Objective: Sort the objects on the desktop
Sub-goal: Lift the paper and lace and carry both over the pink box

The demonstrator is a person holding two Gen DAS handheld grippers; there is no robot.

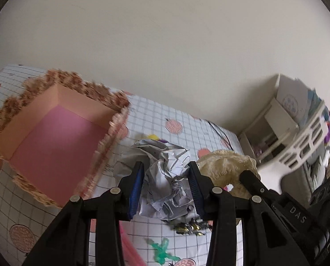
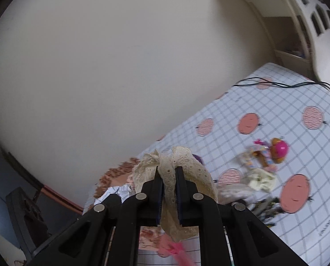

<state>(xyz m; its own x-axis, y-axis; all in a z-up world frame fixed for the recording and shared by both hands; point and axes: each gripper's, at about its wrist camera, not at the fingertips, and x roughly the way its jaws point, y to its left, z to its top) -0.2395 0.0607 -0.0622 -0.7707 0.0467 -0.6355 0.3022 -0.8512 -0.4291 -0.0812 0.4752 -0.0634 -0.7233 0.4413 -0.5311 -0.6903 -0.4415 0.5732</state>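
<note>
— Paper, crumpled, grey-white: a ball (image 1: 165, 177) pinched between the blue pads of the left gripper (image 1: 166, 190), just right of the basket.
— And the lace?
— Cream, eyelet-patterned, a folded strip (image 2: 187, 166) clamped tight in the right gripper (image 2: 169, 190), above the checked tablecloth (image 2: 275, 102).
— Woven basket (image 1: 9, 106)?
— Pink-lined, nothing visible inside.

Both wrist cameras are looking forward along their fingers, close above the table (image 1: 165, 128), sharing the cream lace (image 1: 222, 166) and crumpled paper (image 1: 165, 177).
</note>
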